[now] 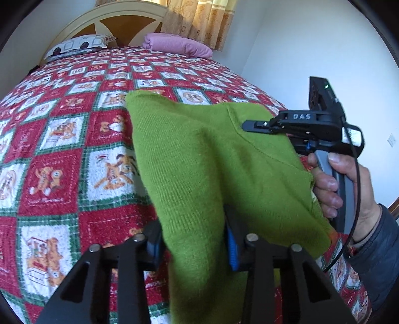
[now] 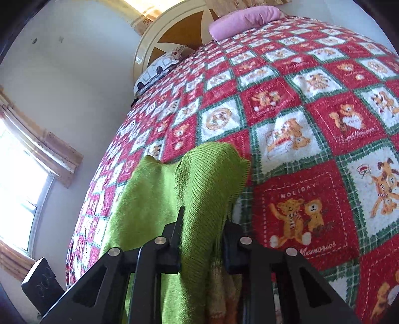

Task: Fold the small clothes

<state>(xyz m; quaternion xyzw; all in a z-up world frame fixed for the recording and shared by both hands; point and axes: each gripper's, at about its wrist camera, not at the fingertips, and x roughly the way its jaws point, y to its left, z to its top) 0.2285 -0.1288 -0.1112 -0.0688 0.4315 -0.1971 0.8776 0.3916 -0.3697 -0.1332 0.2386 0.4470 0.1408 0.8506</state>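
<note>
A green knitted garment (image 1: 199, 154) hangs lifted above the bed, stretched between both grippers. In the left wrist view my left gripper (image 1: 192, 239) has the cloth filling the gap between its blue pads (image 1: 232, 251), which press on it. At the right of that view a hand holds my right gripper (image 1: 251, 125), clamped on the garment's far upper edge. In the right wrist view the right gripper (image 2: 203, 224) is shut on a bunched fold of the green garment (image 2: 154, 199), and an orange patterned lining shows below the jaws.
A red, white and green patchwork bedspread (image 1: 62, 149) covers the bed beneath. A pink folded blanket (image 1: 177, 44) and a patterned pillow (image 1: 77, 46) lie by the headboard (image 1: 129, 20). A white wall stands to the right and a window (image 2: 22, 174) to the left.
</note>
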